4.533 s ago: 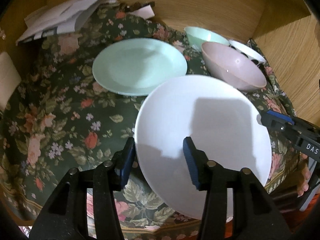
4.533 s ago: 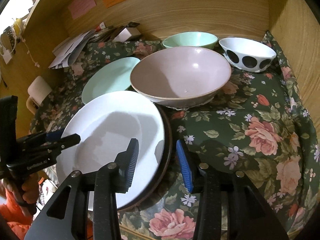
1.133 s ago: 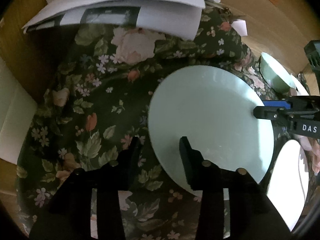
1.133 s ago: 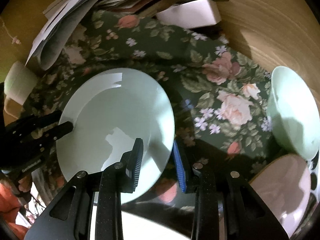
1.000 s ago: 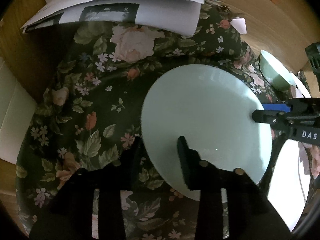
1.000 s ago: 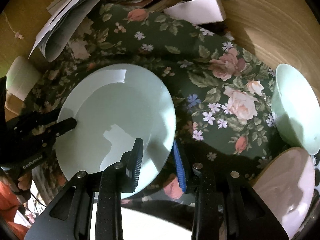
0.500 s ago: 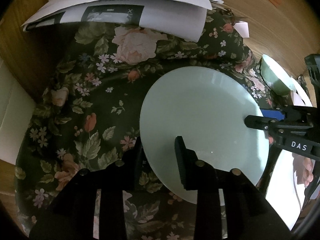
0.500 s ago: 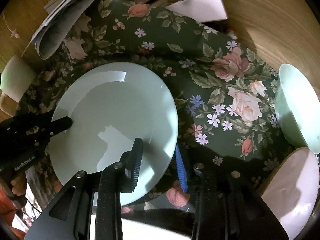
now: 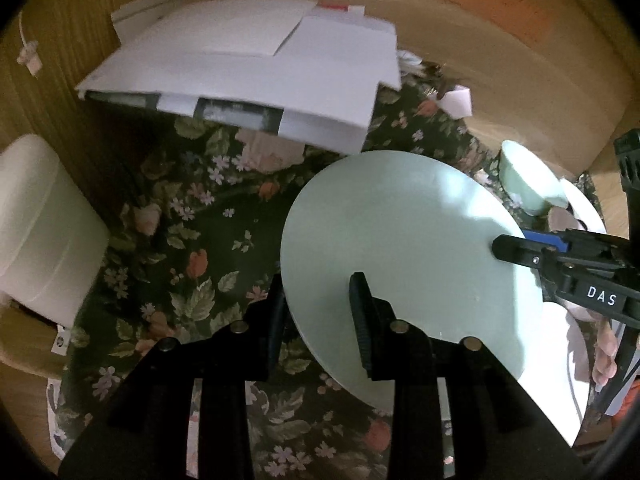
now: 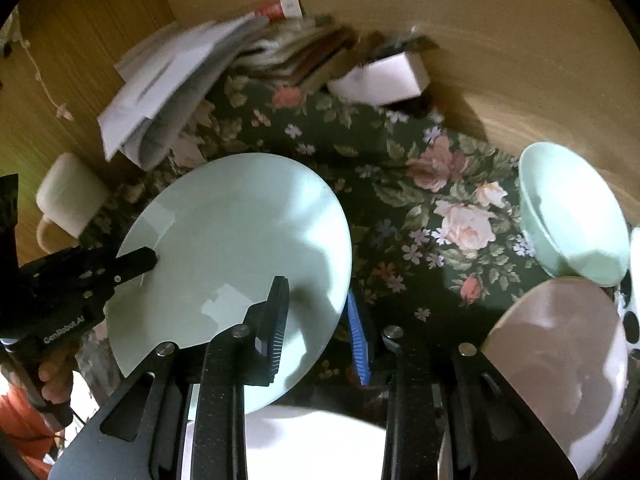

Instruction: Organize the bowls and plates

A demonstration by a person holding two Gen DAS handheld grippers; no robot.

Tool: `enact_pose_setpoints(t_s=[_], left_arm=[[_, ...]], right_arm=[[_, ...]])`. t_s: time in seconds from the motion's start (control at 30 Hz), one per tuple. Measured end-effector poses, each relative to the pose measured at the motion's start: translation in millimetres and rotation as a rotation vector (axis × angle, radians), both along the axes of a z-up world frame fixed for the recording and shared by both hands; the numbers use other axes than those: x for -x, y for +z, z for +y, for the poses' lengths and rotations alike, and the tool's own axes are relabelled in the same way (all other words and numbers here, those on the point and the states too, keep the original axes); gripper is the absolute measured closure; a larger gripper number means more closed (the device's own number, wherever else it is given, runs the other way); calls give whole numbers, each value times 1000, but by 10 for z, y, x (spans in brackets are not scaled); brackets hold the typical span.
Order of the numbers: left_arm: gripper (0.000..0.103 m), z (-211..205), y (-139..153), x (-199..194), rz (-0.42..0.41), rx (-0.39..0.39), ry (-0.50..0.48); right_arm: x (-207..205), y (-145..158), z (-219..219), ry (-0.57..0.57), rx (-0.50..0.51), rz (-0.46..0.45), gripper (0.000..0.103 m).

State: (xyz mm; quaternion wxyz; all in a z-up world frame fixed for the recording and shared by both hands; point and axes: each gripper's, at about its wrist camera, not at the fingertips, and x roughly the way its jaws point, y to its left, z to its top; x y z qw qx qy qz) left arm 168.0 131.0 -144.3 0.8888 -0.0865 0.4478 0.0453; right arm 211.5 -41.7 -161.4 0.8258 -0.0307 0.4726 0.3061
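A pale green plate (image 9: 404, 252) is held off the floral cloth by both grippers. My left gripper (image 9: 318, 312) is shut on its near left rim. My right gripper (image 10: 318, 320) is shut on its right rim; the plate also shows in the right wrist view (image 10: 236, 264). A white plate (image 10: 316, 440) lies below it toward the front. A pink bowl (image 10: 560, 364), a green bowl (image 10: 572, 216) and a black-spotted white bowl (image 10: 630, 316) sit to the right.
A stack of white papers (image 9: 248, 72) and a white box (image 10: 380, 76) lie at the back of the wooden alcove. A white mug (image 10: 68, 196) stands at the left. The floral cloth (image 9: 180, 220) covers the surface.
The green plate has risen off the cloth and shifted back toward the front, held at both rims. Both views have pulled away from the table, showing more of the back wall.
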Motion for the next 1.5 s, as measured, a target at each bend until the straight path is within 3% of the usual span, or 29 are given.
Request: enact_pose_setpoints(t_s=[0.7,1.23,1.5], left_arm=[[72,-473,413,389,-105,-28,-77],[72,-831,532,685,-131,-39,-142],[72,-994,455,796,-109,-40,-169]], right_arm=[[600,414,-635,-83,-90,-104,77],[1014,448,-979,-143,-112,-135,77],[1190,347,-1152,-169,-122,-122,77]])
